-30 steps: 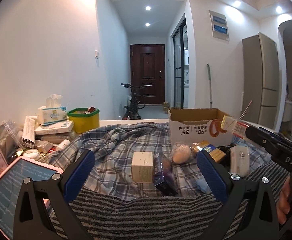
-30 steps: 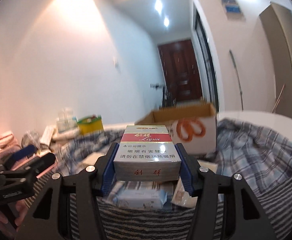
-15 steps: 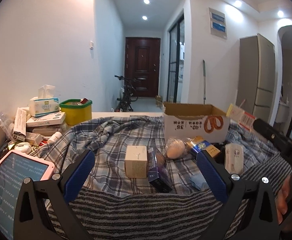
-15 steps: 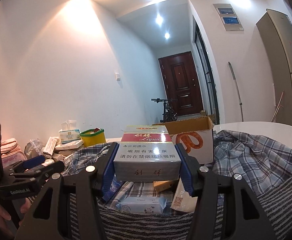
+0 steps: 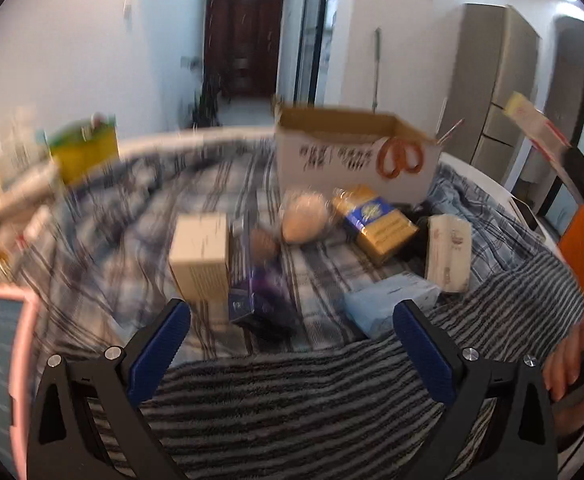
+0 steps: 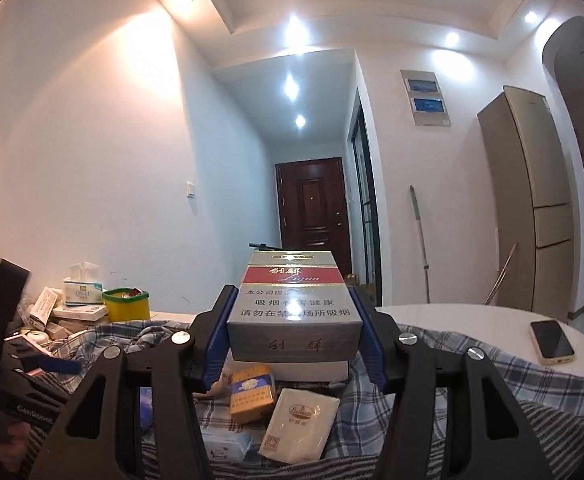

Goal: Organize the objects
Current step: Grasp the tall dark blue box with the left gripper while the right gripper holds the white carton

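Observation:
My right gripper (image 6: 293,304) is shut on a silver and red cigarette pack (image 6: 294,312) and holds it level above the plaid cloth. The cardboard box (image 5: 352,160) stands just beyond the pack, mostly hidden by it in the right wrist view. My left gripper (image 5: 288,316) is open and empty, tilted down over a beige box (image 5: 200,256) and a dark purple box (image 5: 258,296). Farther along the cloth lie a bagged bun (image 5: 306,218), a gold and blue pack (image 5: 374,222), a cream pack (image 5: 450,252) and a pale blue tissue pack (image 5: 390,304).
A yellow tub with a green rim (image 6: 126,304), a tissue box (image 6: 82,290) and stacked cartons crowd the left side. A phone (image 6: 552,342) lies on the white table (image 6: 452,316) at the right. A pink-edged tablet (image 5: 0,320) sits near left. A hand (image 5: 568,364) shows at the right edge.
My left gripper has tipped downward and moved closer to the items on the cloth. My right gripper has turned with the pack, so the cardboard box now sits behind it.

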Demonstrator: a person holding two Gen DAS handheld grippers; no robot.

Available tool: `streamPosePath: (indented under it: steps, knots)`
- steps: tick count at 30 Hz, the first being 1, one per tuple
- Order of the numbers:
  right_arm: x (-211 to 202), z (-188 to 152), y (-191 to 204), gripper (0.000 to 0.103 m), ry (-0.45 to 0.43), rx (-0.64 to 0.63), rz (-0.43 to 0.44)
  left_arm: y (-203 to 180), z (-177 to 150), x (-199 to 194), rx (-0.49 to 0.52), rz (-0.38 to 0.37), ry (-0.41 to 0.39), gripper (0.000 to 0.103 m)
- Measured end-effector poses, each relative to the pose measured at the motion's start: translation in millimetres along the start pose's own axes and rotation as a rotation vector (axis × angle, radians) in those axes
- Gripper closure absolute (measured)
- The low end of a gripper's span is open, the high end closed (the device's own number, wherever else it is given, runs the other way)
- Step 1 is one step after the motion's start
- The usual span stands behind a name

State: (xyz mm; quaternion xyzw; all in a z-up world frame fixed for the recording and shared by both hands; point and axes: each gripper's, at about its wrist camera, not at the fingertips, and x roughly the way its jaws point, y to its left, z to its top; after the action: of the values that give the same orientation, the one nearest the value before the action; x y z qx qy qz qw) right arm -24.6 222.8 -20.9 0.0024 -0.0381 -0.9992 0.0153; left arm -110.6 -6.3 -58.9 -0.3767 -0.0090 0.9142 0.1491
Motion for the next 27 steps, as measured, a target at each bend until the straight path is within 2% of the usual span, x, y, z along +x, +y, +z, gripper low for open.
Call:
streamPosePath:
  steps: [4,8,10,12,16,17,18,20,21,22,24,27]
  knots:
    - [3,0,5,0.048,0.011,-0.018,0.006,14,9,10,-0.054,0.008,0.039,0.005]
    - [6,-2,9,0.048,0.036,-0.030,0.021,11,16,22,-0.010,0.016,0.077,0.005]
    - [7,-3,10,0.048,0.049,-0.035,0.031,11,17,29,0.004,-0.018,0.111,0.005]
    - [8,-4,12,0.048,0.062,-0.042,0.030,11,19,43,0.007,-0.057,0.171,0.014]
    - [7,-4,10,0.048,0.062,-0.039,0.034,21,18,58,-0.040,-0.086,0.232,0.015]
    - [7,-5,10,0.048,0.063,-0.040,0.034,25,19,61,-0.057,-0.088,0.242,0.021]
    - [7,-5,10,0.048,0.064,-0.042,0.033,27,19,63,-0.068,-0.091,0.249,0.039]
    - [6,-6,13,0.048,0.071,-0.048,0.033,31,19,71,-0.083,-0.106,0.285,0.070]
    - [7,-6,14,0.048,0.076,-0.050,0.033,32,18,75,-0.097,-0.120,0.301,0.078]
    - [7,-7,14,0.048,0.080,-0.053,0.032,33,16,76,-0.110,-0.134,0.299,0.080]
    - [8,-6,12,0.048,0.087,-0.052,0.033,32,15,70,-0.098,-0.116,0.258,0.081]
    - [10,-6,12,0.048,0.093,-0.049,0.033,23,18,48,-0.038,-0.076,0.146,0.081]
